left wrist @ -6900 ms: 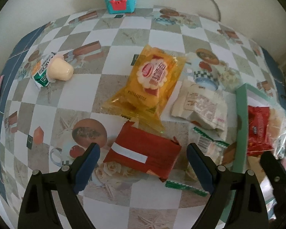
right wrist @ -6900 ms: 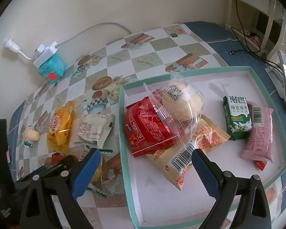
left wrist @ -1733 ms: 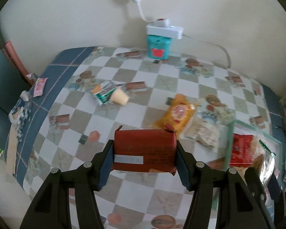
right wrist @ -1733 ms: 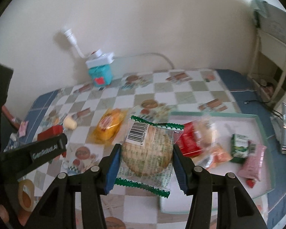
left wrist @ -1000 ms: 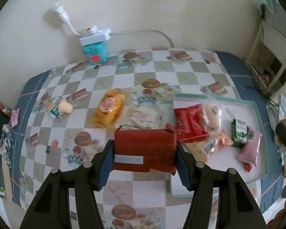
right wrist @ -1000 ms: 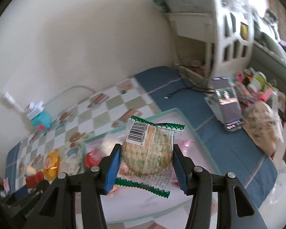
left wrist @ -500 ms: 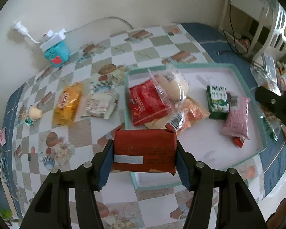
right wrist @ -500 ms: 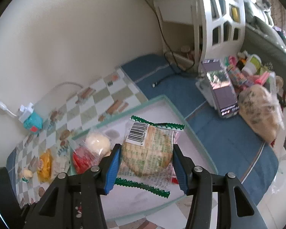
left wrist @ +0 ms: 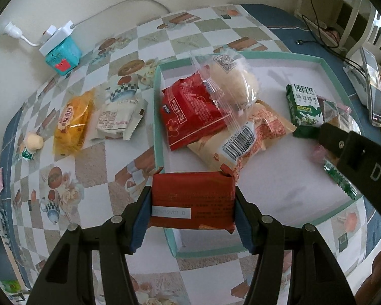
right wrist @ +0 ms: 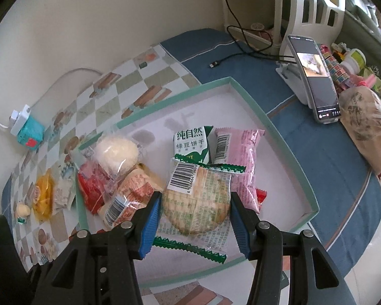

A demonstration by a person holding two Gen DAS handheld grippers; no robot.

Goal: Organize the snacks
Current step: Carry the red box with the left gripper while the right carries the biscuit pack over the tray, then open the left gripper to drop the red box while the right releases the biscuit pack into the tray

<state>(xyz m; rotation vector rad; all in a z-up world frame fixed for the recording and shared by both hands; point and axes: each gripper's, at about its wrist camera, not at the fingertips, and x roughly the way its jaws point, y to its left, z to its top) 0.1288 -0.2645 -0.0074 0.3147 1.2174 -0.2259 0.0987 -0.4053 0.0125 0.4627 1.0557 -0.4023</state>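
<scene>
My left gripper [left wrist: 192, 204] is shut on a dark red snack packet [left wrist: 193, 199], held above the near left corner of the teal-rimmed white tray [left wrist: 158, 137]. My right gripper [right wrist: 196, 209] is shut on a clear round-biscuit packet with green zigzag edges [right wrist: 195, 203], above the tray's [right wrist: 264, 119] front half. The tray holds a red bag [left wrist: 190, 111], a bun in clear wrap [left wrist: 231, 81], an orange-brick packet [left wrist: 261, 129], a green biscuit carton [right wrist: 191, 143] and a pink packet [right wrist: 241, 162]. The right gripper's body [left wrist: 358, 157] crosses the left wrist view at right.
On the checked tablecloth left of the tray lie a yellow packet [left wrist: 72, 123], a white packet [left wrist: 116, 120] and a small jelly cup [left wrist: 33, 143]. A teal box with a power strip [left wrist: 61, 53] stands by the wall. A phone on a stand [right wrist: 315, 76], a cable and a bagged item [right wrist: 365, 124] sit right of the tray.
Both grippers have come down toward the tray with their packets still held. The left one has swung from the tablecloth side over the tray's near corner.
</scene>
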